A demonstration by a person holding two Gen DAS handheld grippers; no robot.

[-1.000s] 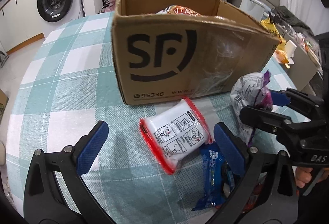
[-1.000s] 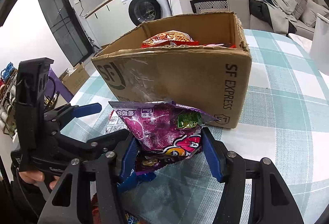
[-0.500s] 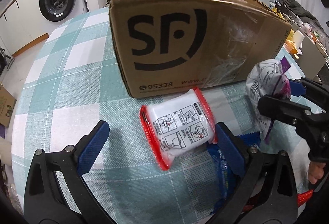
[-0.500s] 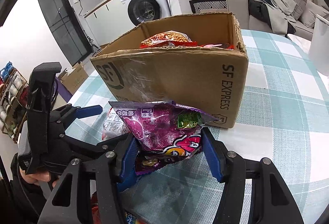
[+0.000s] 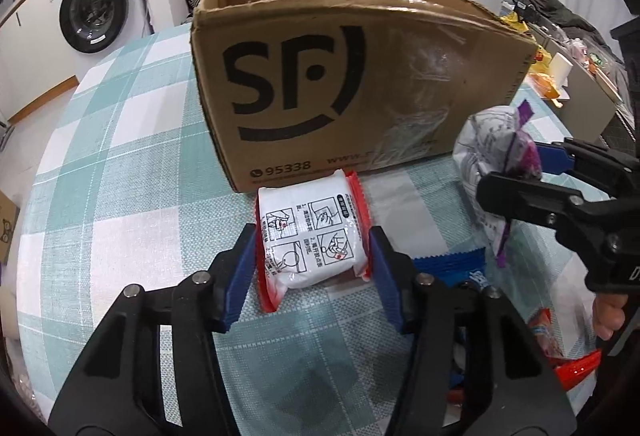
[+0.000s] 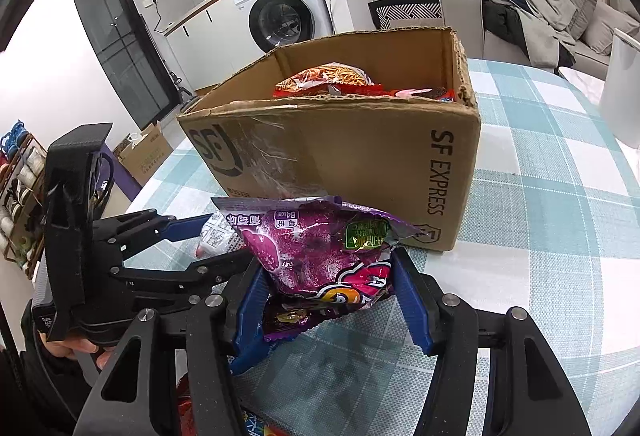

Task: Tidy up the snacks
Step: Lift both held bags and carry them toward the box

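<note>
A brown SF cardboard box [image 5: 344,83] stands open on the checked tablecloth, with snack bags inside [image 6: 332,79]. My left gripper [image 5: 312,256] is shut on a white packet with red edges [image 5: 312,240], just in front of the box. My right gripper [image 6: 332,296] is shut on a purple snack bag [image 6: 320,256] and holds it above the table before the box [image 6: 360,163]. That bag also shows in the left wrist view [image 5: 496,151], at the right. The left gripper shows in the right wrist view [image 6: 176,240], to the left.
A blue packet [image 5: 460,268] and red packets [image 5: 572,368] lie on the tablecloth [image 5: 120,163] to the right of the left gripper. A white container [image 6: 620,91] stands at the far right of the table. A washing machine [image 6: 284,11] and sofa are behind.
My left gripper has closed its fingers onto the white packet, which was lying free between open fingers. The right gripper keeps hold of the purple bag and has barely moved.
</note>
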